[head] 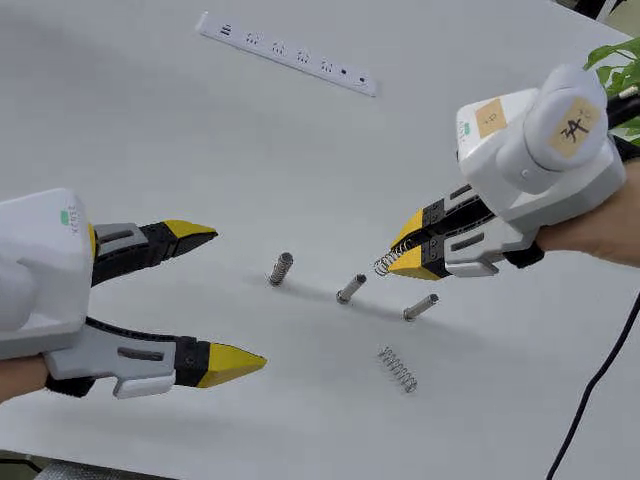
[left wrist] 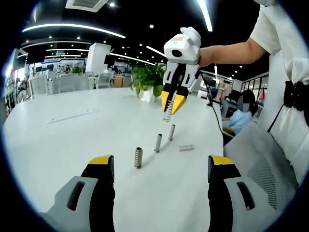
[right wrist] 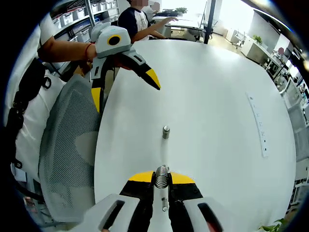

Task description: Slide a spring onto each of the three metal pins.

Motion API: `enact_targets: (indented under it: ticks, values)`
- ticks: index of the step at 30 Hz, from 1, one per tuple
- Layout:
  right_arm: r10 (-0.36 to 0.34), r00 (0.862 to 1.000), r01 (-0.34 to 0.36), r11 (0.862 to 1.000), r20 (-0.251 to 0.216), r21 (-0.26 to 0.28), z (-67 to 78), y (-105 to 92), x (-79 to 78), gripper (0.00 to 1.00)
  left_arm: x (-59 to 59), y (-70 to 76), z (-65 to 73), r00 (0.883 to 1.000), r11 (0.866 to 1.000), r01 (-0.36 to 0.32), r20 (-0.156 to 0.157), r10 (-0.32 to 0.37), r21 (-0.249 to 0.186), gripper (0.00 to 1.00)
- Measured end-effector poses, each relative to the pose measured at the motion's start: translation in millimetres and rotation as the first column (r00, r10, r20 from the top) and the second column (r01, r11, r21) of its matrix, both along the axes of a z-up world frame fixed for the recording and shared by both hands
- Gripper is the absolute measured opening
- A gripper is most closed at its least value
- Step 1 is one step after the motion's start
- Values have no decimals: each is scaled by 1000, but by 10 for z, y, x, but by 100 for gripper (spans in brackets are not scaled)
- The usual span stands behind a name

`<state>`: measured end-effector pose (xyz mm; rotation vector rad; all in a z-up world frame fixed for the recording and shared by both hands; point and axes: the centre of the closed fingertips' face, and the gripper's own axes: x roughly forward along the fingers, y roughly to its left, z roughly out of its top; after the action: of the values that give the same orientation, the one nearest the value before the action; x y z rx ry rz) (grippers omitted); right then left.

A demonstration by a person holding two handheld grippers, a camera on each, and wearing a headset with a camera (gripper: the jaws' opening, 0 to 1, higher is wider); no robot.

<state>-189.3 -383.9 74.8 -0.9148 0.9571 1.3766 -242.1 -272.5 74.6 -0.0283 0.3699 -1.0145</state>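
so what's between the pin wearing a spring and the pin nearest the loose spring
The bare middle pin; the head view shows it between sprung pin and end pin.

A broad white table [head: 150, 150] stands in an open-plan office, with a white power strip [head: 287, 53] lying near its far edge and a leafy potted plant [left wrist: 148, 79] at one end. A grey mesh chair [right wrist: 67, 159] sits alongside. Overhead is a dark ceiling with curved light strips [left wrist: 72, 26] and small spot lamps. Farther off are more desks and chairs [left wrist: 63, 83] and shelves of bins [right wrist: 72, 19].
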Motion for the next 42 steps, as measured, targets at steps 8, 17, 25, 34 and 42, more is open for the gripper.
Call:
enact_targets:
  ticks: [8, 17, 25, 34, 42]
  values:
    - [13, 1000, -14, 999, -8, -30, -167, 22, 32, 7, 7, -6, 10, 1000, 999, 2, 10, -1, -32, 86]
    - [20, 1000, -21, 999, -19, -47, -227, 44, -5, 7, 2, -1, -25, 1000, 999, 0, 6, 0, -38, 86]
    - [31, 999, -32, 998, -25, -60, -303, 38, 28, 7, -7, -6, -40, 1000, 999, 1, -3, -1, -48, 86]
    - [44, 999, -46, 996, -28, -70, -347, 34, 47, 7, -6, -19, -44, 1000, 999, 3, -7, -3, -54, 86]
    - [51, 998, -54, 995, -31, -82, -379, 8, 62, 7, -12, -25, -62, 1000, 998, 4, -13, -5, -57, 85]
